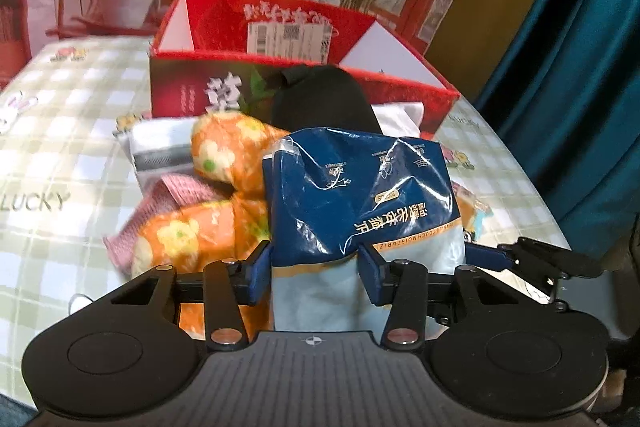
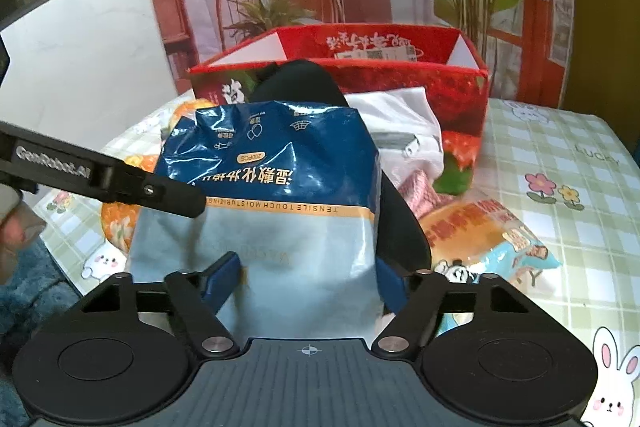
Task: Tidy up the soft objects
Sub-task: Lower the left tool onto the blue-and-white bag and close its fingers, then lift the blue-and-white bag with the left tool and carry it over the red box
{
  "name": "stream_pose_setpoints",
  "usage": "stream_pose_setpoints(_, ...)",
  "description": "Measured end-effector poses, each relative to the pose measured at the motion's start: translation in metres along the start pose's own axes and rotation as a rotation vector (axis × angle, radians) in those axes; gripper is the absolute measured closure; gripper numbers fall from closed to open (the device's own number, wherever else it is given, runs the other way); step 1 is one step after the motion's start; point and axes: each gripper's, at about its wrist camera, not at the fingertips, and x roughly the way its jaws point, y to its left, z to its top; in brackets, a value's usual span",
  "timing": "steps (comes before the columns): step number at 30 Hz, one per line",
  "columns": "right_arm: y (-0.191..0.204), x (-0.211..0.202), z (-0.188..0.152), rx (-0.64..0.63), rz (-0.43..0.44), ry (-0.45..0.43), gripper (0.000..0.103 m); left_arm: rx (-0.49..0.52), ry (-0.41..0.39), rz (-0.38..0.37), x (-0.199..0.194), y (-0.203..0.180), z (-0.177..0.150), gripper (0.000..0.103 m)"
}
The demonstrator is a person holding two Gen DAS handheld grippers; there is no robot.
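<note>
The blue-and-pale pack of cotton pads (image 1: 360,195) is gripped from both sides of its lower end: the left tool (image 1: 316,267) is clamped on it, the pads pressed into the soft wrap, and the right tool (image 2: 308,279) is clamped on it likewise. Two grips are probably used because the pack is limp and would sag from one. It is held just in front of the red box (image 1: 304,75), above the orange floral cloth (image 1: 224,155) and black item (image 1: 320,99) heaped on the checked counter (image 1: 60,131); the open box is judged the destination.

Checked tablecloth (image 2: 560,147) carries a red box (image 2: 460,95), snack bag (image 2: 492,235) and soft items
</note>
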Motion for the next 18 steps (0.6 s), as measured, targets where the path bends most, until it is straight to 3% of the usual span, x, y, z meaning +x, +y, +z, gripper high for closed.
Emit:
stream_pose_setpoints(6,-0.002,0.003,0.007,0.033,0.037,-0.016,0.041,0.028,-0.05,0.045,-0.004,0.0,0.004,0.052)
stream_pose_setpoints(16,-0.006,0.005,0.0,0.033,0.005,-0.023,0.039,0.069,-0.045,0.061,-0.001,0.0,-0.008,0.043)
stream_pose_setpoints(18,-0.006,0.005,-0.001,0.036,0.019,-0.021,0.042,0.071,-0.041,0.059,-0.001,-0.001,-0.01,0.043)
